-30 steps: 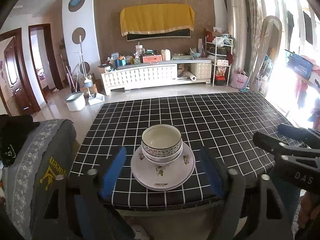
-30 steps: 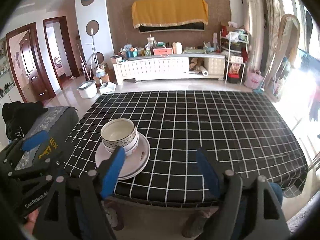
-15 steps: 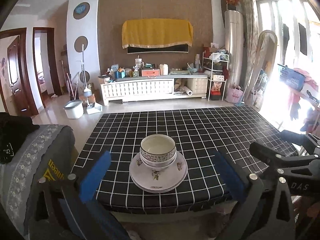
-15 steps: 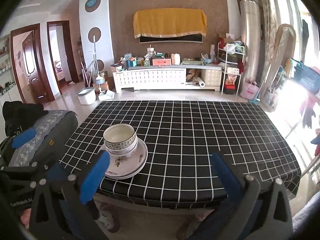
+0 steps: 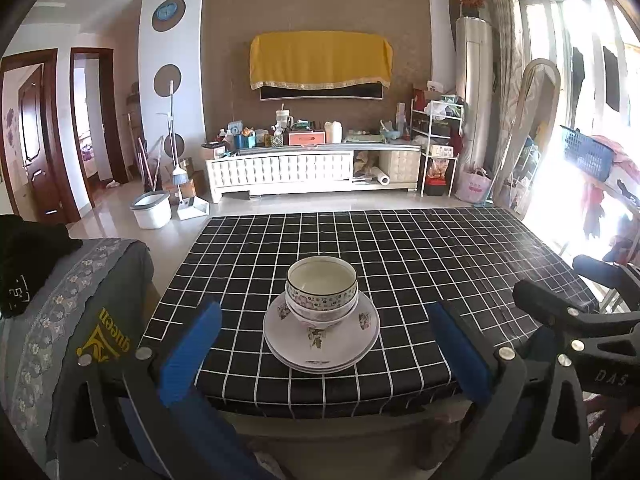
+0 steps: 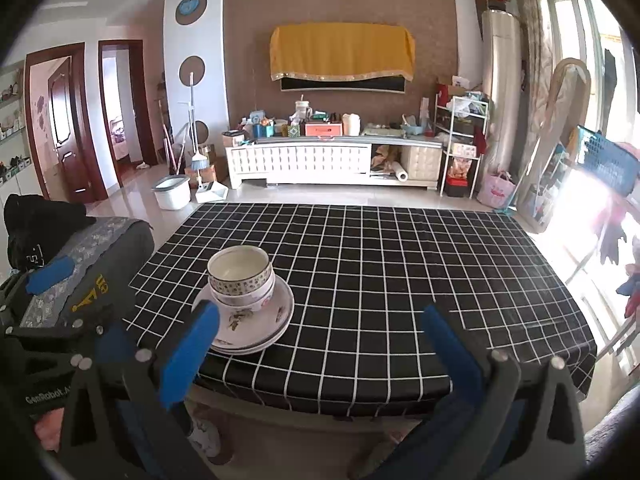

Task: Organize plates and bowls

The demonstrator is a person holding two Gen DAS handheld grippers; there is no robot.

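Two nested bowls (image 5: 322, 292) (image 6: 241, 276) sit on a stack of white floral plates (image 5: 320, 344) (image 6: 244, 328) near the front edge of the black grid-patterned table (image 5: 420, 264) (image 6: 380, 272). My left gripper (image 5: 324, 344) stands open in front of the stack, well short of it, with nothing between its blue pads (image 5: 190, 352). Further right, my right gripper (image 6: 316, 344) is open and empty as well, the stack lying ahead of its left finger (image 6: 188, 354). Each gripper shows at the edge of the other's view.
A chair draped in grey cloth (image 5: 72, 320) with a dark garment stands left of the table. Beyond the table lie bare floor, a white TV cabinet (image 5: 312, 168), a bucket (image 5: 150, 210) and a shelf rack. Bright windows and a blue basket (image 5: 586, 158) are at right.
Both grippers' jaws have spread wider apart. Both views have pulled back a little from the table, so the stack looks smaller and more of the room shows.
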